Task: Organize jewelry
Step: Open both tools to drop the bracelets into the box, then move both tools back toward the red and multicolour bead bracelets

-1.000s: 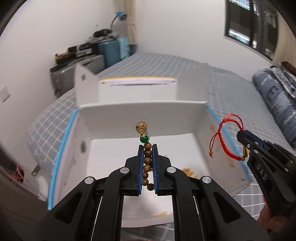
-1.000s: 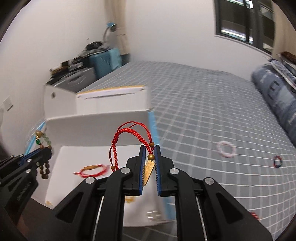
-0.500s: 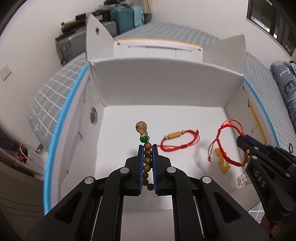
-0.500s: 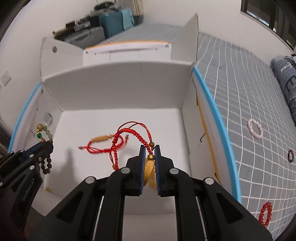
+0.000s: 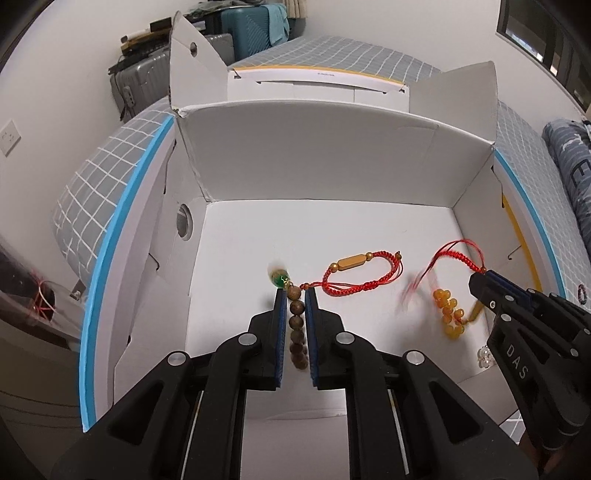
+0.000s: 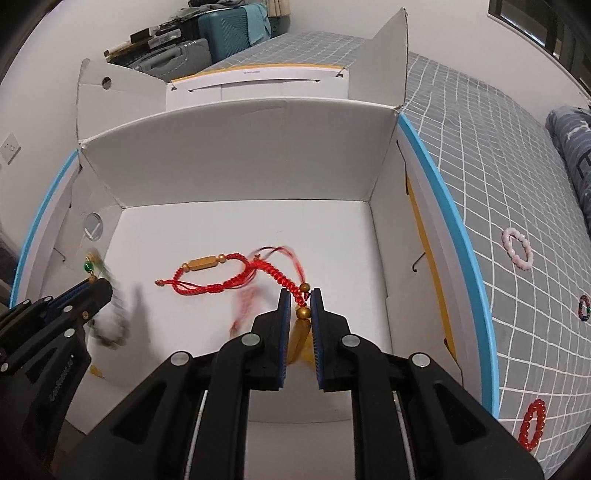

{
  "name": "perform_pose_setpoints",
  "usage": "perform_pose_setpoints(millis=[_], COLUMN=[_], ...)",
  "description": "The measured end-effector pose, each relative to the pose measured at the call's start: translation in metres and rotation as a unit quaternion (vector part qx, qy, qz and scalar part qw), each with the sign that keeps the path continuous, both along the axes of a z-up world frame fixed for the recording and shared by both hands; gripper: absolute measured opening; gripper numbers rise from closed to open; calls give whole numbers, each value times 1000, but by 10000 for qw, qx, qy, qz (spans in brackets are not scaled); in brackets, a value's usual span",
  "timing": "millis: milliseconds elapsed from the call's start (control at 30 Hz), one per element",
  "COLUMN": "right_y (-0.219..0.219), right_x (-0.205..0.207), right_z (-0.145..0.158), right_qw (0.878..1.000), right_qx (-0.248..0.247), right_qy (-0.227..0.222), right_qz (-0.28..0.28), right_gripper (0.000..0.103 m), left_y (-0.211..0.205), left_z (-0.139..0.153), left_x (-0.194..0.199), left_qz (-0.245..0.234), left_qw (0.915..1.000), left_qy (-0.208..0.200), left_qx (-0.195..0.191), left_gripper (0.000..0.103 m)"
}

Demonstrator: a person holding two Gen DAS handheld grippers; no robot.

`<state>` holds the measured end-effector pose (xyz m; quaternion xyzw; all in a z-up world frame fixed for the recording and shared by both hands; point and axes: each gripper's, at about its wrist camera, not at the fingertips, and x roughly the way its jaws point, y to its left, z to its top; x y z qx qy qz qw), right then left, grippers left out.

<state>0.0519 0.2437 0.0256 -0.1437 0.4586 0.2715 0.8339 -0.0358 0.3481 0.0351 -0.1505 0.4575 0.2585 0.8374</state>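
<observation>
My left gripper (image 5: 295,291) is low inside the white cardboard box (image 5: 332,166), pads pressed on a brown wooden bead bracelet (image 5: 296,321). Its green-bead end is tipped left and blurred, and the jaws are opening. My right gripper (image 6: 300,291) grips a red cord bracelet (image 6: 284,280) by its gold bead. Its jaws are opening too, and the loose cord is blurred. A second red cord bracelet (image 5: 354,280) with a gold tube lies on the box floor between both grippers. An orange bead bracelet (image 5: 448,314) lies by the right gripper (image 5: 480,275).
The box sits on a bed with a grey checked sheet (image 6: 480,166). On the sheet to the right lie a pink bracelet (image 6: 517,247), a dark bracelet (image 6: 583,308) and a red bead bracelet (image 6: 532,424). Box flaps stand up at the back. Suitcases (image 5: 251,22) line the far wall.
Both grippers sank and tipped downward, from above the box rim to down inside it. The loose ends of both held bracelets now swing and blur; the bead string's top has tipped left.
</observation>
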Motion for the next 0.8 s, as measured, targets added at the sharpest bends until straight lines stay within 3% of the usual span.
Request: perform_pose_setpoints(millis=[33, 67, 100, 133, 200, 300, 533, 800], right_y=[0, -1, -1, -2, -4, -10, -41, -106], right_x=[0, -1, -3, -4, -7, -12, -14, -1], right_z=[1, 2, 5, 7, 15, 27, 56, 73], right_qw=[10000, 10000, 9999, 9998, 9995, 9986, 9941, 9886], right_qx=[13, 55, 111, 158, 208, 347, 521, 574], right_qy=[-4, -15, -48, -108, -224, -393, -904, -1096], right_qz=[9, 22, 33, 42, 57, 64, -307, -860], right_gripper=[20, 28, 44, 51, 55, 72, 93, 95], left_y=[0, 0, 0, 1, -1, -4, -15, -51], left_z=[1, 3, 4, 6, 12, 23, 50, 65], left_x=[-1, -2, -2, -3, -5, -10, -16, -2], left_qz=[20, 26, 38, 56, 79, 115, 115, -239], left_qw=[10000, 10000, 10000, 9999, 9998, 9992, 9967, 9950], left_qy=[0, -27, -61, -96, -183, -345, -720, -872], left_qx=[7, 4, -3, 3, 60, 162, 360, 418], left_gripper=[12, 17, 22, 30, 39, 62, 84, 89])
